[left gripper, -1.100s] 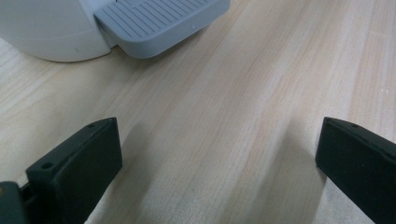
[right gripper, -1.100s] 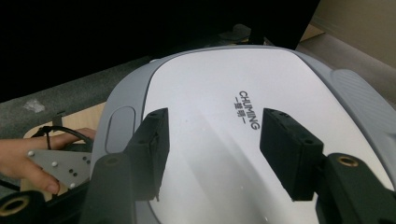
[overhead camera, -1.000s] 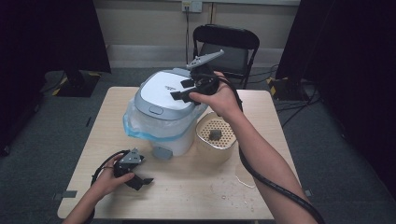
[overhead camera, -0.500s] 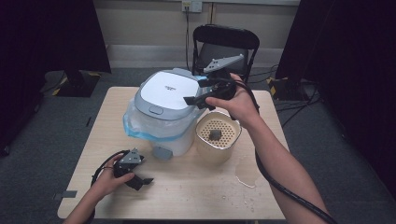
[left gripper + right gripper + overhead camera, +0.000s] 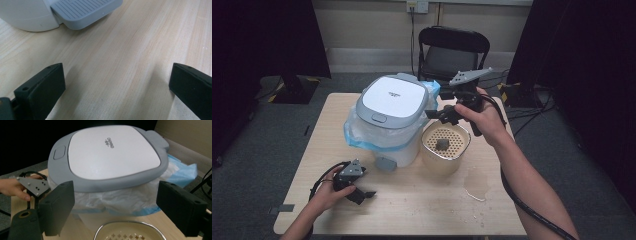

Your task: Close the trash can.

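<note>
Right tool (image 5: 443,114) jaws just opened wide, empty — above strainer bowl (image 5: 445,148); left tool (image 5: 362,192) wide, empty.

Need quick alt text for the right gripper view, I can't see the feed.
The open right claw faces a lidded white bin lined with a plastic bag, nothing between its jaws. A perforated bowl sits just below, and the left claw rests on the table beyond.

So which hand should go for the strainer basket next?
Right, probably. The right hand-held gripper hangs open just above the beige perforated strainer basket, beside the white pedal bin. The left hand-held gripper rests open near the wooden table's front-left corner.
</note>
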### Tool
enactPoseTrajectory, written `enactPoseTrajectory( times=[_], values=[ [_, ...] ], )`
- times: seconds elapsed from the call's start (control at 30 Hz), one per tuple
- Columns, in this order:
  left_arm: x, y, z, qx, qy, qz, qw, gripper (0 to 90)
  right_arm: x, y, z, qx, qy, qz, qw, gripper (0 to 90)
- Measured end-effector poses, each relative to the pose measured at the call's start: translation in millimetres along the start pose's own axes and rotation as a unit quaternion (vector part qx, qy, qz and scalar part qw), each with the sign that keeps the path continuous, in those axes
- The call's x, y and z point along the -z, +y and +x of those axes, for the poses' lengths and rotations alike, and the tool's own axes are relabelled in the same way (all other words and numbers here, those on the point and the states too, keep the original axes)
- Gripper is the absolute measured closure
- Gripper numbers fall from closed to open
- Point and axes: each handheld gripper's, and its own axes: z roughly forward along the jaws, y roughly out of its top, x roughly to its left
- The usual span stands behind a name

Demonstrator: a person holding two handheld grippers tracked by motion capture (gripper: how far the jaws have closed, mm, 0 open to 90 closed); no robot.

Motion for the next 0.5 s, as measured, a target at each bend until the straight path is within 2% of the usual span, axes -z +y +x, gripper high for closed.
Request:
enactPoseTrajectory(
  times=[0.07,0.23,0.5],
  values=[
    [0.0,0.0,0.0,0.000,0.000,0.000,1.0000,0.0,1.4,-6.4,-0.2,0.001,0.005,0.000,1.0000,14.4],
    [0.0,0.0,0.1,0.000,0.000,0.000,1.0000,0.0,4.0,-21.5,-1.2,-0.002,-0.003,0.008,1.0000,14.5],
    [-0.7,-0.3,-0.4,0.001,0.004,-0.004,1.0000,0.0,9.0,-34.7,-2.3,-0.002,-0.006,0.009,0.9999,14.5]
  ],
)
